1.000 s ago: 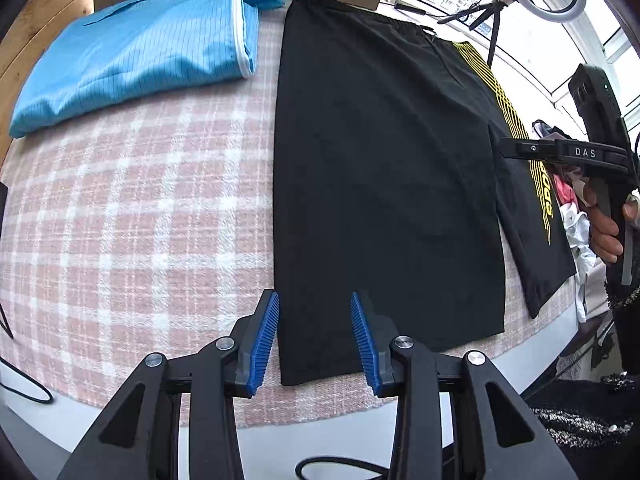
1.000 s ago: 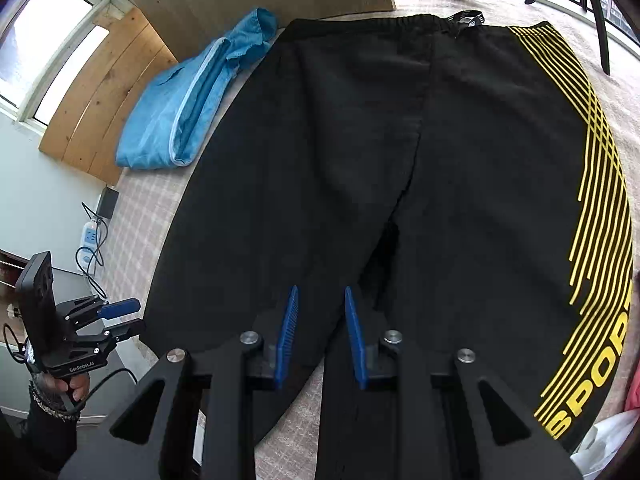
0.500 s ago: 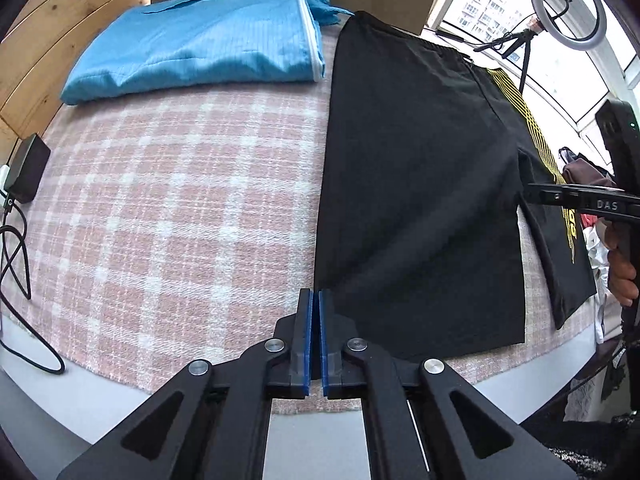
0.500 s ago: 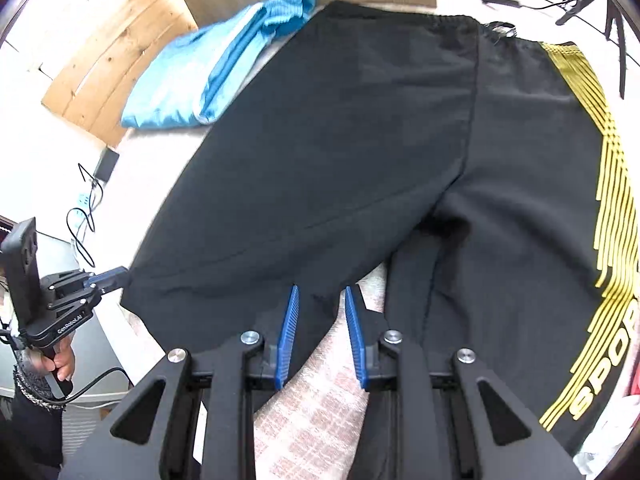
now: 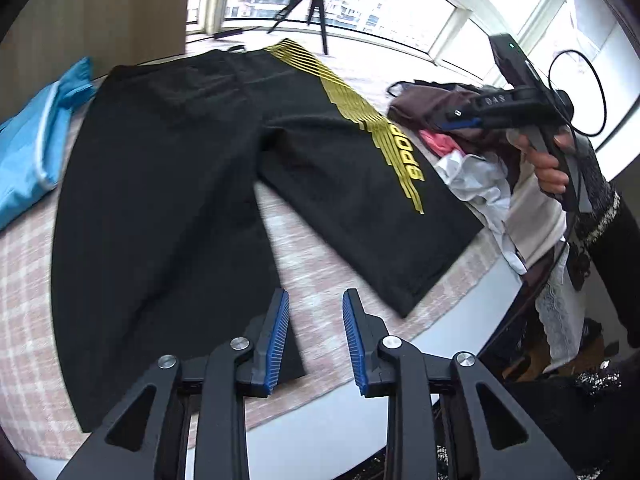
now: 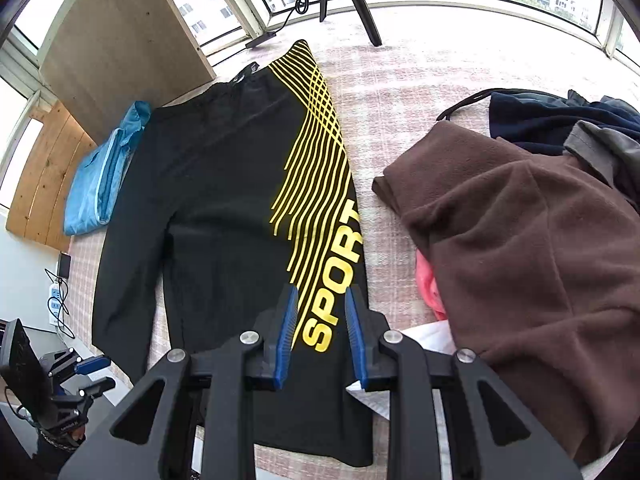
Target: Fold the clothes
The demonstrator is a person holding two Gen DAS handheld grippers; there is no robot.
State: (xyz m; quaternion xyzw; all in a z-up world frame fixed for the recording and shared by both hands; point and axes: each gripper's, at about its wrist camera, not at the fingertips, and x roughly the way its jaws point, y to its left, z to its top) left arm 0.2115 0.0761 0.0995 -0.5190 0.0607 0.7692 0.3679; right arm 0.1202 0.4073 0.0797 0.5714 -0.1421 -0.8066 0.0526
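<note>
Checked desk (image 5: pixel 24 296): black shorts (image 5: pixel 160 200) flat, unfolded. Left gripper (image 5: pixel 314 336) jaws opening, empty; right gripper (image 6: pixel 320 340) jaws apart, empty. Next: grasp a leg hem.

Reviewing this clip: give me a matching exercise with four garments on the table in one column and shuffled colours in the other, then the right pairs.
Garments:
1. shorts
2. folded garment beside the shorts
3. fleece on the pile
4. garment peeking from under the fleece

Colours:
A. brown
B. pink
C. black with yellow stripes
D. light blue

Pairs: 1-C, 2-D, 3-A, 4-B
</note>
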